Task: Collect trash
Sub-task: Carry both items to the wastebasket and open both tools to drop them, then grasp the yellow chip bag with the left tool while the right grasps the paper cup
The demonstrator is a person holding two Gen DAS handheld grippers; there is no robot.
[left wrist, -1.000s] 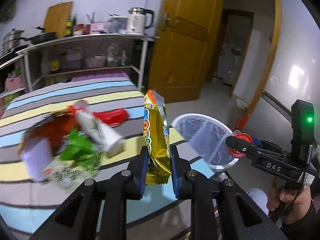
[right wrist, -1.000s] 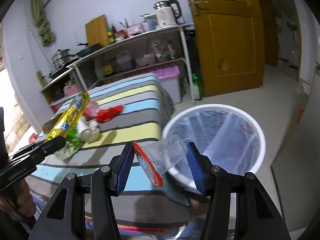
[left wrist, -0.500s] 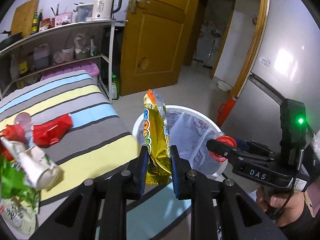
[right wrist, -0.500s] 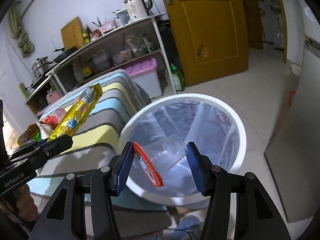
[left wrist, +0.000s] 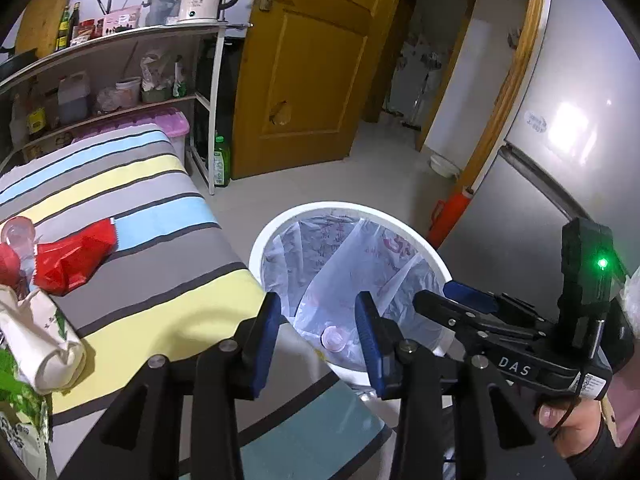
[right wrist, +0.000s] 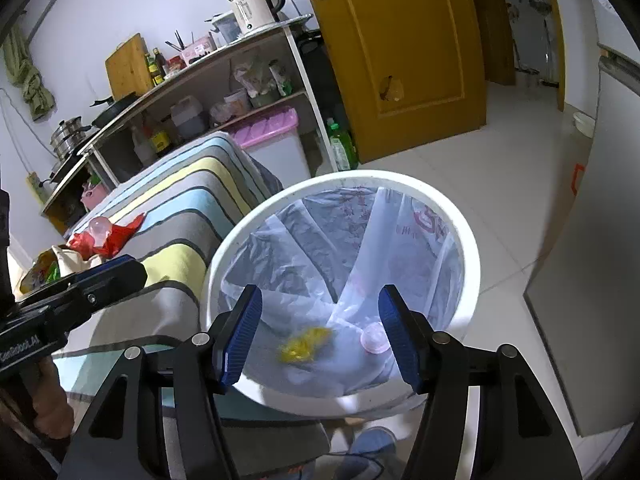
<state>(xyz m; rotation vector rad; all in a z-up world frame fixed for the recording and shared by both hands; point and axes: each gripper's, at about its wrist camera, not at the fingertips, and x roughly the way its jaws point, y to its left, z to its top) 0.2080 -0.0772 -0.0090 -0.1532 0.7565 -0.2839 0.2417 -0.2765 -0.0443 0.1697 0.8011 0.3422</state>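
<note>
White bin with a thin plastic liner takes up the middle of both views, and both grippers hang over it with jaws spread wide, nothing between them. Left gripper and right gripper are empty. Down in the liner there's a yellow wrapper, blurry, and a clear cup beside it.

More trash sits at the left edge of the left view, on the striped bed: a red wrapper, a crumpled white paper cup, something green under it. All light, crinkly, slippery stuff I'd guess, so pinch a bunched fold of the red wrapper, not a flat face. The cup should squash easily; grab its rim.
</note>
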